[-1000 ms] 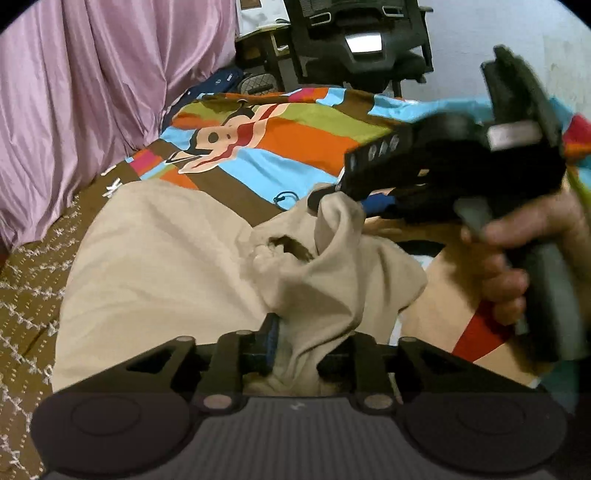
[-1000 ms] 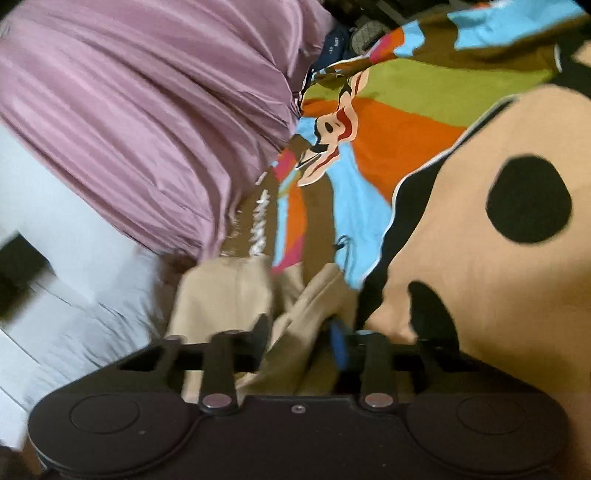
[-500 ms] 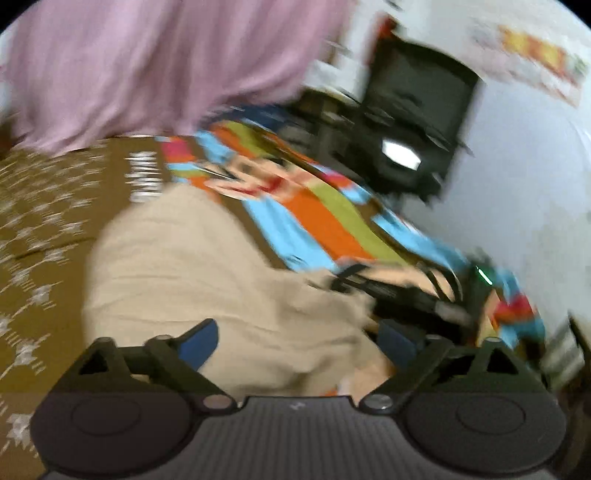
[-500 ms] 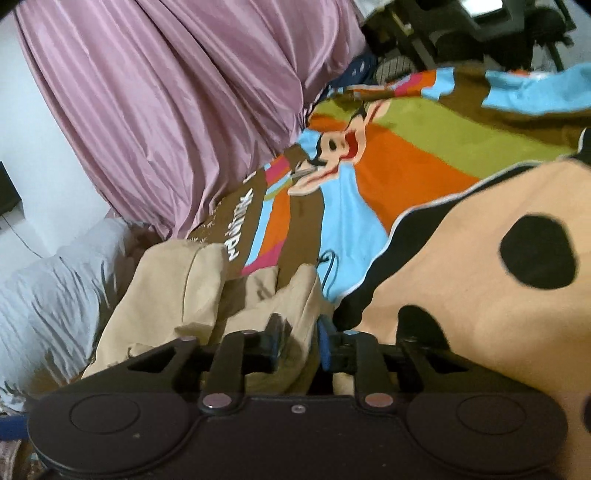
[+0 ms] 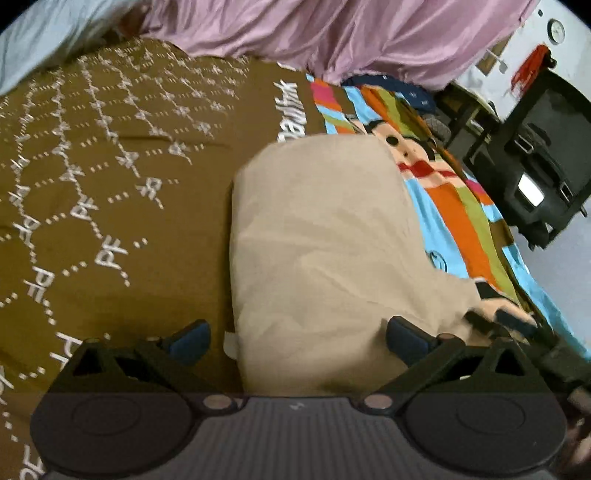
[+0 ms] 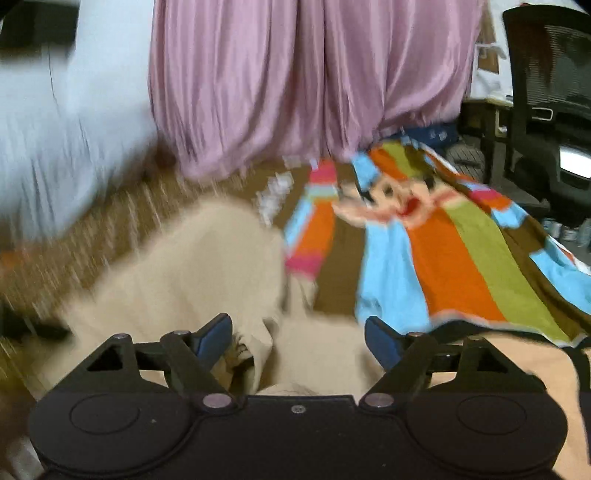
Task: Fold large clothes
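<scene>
Beige clothes (image 5: 325, 258) lay folded on the bed (image 5: 110, 192) beside the pink curtain (image 5: 351, 33), dropped a moment earlier by both tools, so that fold looked finished. Left tool (image 5: 297, 338) gaped wide; right tool (image 6: 298, 334) was opening, pads clear of cloth. Only the right view showed a loose bunched end.

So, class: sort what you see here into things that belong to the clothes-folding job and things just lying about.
Belongs to the job:
- beige cotton garment, lying folded on the bed
- left gripper, fingers wide apart
- right gripper, opening, not pinching the cloth

Just lying about:
- brown patterned bedspread
- striped cartoon-monkey blanket
- pink satin curtain
- black mesh office chair
</scene>
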### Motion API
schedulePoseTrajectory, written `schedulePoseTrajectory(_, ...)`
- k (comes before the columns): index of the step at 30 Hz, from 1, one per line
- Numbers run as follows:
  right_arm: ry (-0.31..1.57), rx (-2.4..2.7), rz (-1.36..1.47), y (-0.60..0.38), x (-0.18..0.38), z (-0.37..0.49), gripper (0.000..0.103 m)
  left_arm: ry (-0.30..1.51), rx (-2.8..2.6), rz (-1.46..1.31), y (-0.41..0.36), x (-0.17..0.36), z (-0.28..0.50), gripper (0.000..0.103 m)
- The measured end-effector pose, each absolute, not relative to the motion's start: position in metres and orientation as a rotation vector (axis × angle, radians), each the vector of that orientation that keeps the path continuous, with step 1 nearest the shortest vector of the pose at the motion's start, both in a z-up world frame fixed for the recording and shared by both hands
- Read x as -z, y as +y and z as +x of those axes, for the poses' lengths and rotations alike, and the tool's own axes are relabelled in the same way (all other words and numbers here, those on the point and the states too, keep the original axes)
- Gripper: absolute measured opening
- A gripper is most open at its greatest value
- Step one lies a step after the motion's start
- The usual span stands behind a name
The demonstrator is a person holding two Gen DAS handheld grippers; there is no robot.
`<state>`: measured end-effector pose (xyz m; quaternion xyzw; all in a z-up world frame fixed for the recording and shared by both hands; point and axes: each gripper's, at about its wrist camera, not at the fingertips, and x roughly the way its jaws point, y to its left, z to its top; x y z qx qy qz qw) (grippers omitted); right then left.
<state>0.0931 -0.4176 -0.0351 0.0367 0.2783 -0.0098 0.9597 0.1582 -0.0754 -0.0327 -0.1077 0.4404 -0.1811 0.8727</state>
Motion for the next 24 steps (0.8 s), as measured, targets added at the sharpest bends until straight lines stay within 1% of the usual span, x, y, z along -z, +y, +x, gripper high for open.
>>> schedulePoseTrajectory(2, 0.627, 0.066, 0.066, -0.421, 0.06, 0.09, 0.079, 0.923, 0.391, -0.231, -0.079, 0.041, 0.157, 0.103)
schedulePoseTrajectory(5, 0.64, 0.078, 0.196, -0.439, 0.08, 0.081, 0.078, 0.939, 0.392, -0.286, -0.075, 0.052, 0.16, 0.103)
schedulePoseTrajectory(7, 0.6, 0.09, 0.239, -0.445, 0.069, 0.076, 0.077, 0.945, 0.393, -0.306, -0.073, 0.056, 0.161, 0.103)
schedulePoseTrajectory(9, 0.54, 0.066, 0.195, -0.44, 0.044, 0.085, 0.078, 0.938, 0.385, -0.298, -0.076, 0.056, 0.16, 0.103)
schedulePoseTrajectory(10, 0.523, 0.037, 0.168, -0.433, 0.031, 0.095, 0.08, 0.935, 0.382, -0.289, -0.078, 0.055, 0.159, 0.103)
schedulePoseTrajectory(13, 0.478, -0.065, 0.09, -0.41, 0.003, 0.139, 0.082, 0.927, 0.378, -0.275, -0.08, 0.053, 0.157, 0.103)
schedulePoseTrajectory(15, 0.483, -0.09, -0.016, -0.392, -0.007, 0.175, 0.081, 0.926, 0.379, -0.272, -0.08, 0.052, 0.157, 0.103)
schedulePoseTrajectory(17, 0.46, -0.109, -0.027, -0.384, -0.014, 0.2, 0.081, 0.922, 0.383, -0.268, -0.081, 0.053, 0.156, 0.103)
schedulePoseTrajectory(20, 0.542, -0.238, 0.082, -0.379, -0.008, 0.241, 0.081, 0.931, 0.394, -0.267, -0.08, 0.053, 0.159, 0.103)
schedulePoseTrajectory(23, 0.681, -0.218, 0.022, -0.363, 0.017, 0.271, 0.082, 0.94, 0.397, -0.278, -0.079, 0.054, 0.16, 0.103)
schedulePoseTrajectory(24, 0.698, -0.211, 0.018, -0.362, 0.027, 0.272, 0.082, 0.941, 0.4, -0.282, -0.08, 0.055, 0.16, 0.103)
